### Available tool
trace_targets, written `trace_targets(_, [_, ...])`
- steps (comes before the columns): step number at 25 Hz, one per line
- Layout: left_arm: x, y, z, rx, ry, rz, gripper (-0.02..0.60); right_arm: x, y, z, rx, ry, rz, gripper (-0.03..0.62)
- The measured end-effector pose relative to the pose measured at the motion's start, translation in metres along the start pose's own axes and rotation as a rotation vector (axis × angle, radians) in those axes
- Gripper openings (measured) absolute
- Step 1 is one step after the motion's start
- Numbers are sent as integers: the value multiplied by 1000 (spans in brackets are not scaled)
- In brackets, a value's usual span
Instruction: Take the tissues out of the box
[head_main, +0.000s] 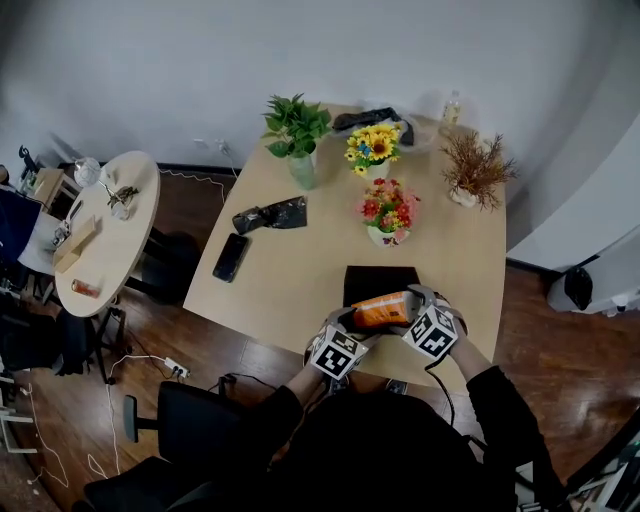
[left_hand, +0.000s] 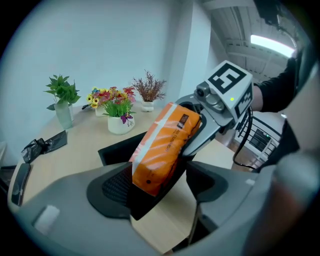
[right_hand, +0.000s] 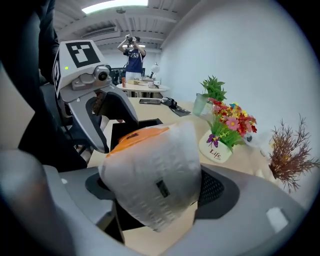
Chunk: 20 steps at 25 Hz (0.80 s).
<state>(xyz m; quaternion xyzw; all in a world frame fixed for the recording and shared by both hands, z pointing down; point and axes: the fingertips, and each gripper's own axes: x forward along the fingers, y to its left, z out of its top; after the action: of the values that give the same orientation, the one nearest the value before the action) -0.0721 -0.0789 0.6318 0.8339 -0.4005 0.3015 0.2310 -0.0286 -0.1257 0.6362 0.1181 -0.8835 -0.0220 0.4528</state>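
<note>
While the right tool clamped the orange tissue pack, tilted half out of the black box on the desk, the left tool stood, jaws apart, at the box's corner, a lift clear seemingly the next move.

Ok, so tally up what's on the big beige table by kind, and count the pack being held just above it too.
Potted plants and flower arrangements: 4
Crumpled black plastic bags: 2
Flat black phone: 1
Small pale bottle: 1
Open black box: 1
Orange-and-white tissue pack: 1
Total: 10
</note>
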Motion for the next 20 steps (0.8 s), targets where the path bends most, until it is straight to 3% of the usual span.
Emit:
trace_targets(12, [-13, 3, 3, -17, -40, 16, 321, -43, -11, 12, 89, -43, -92, 425])
trace_targets(15, [-26, -1, 22, -15, -86, 20, 319, -62, -17, 15, 181, -103, -116, 425])
trace_targets(20, [-49, -14, 53, -24, -168, -6, 318, -105, -31, 8, 423, -253, -150, 425])
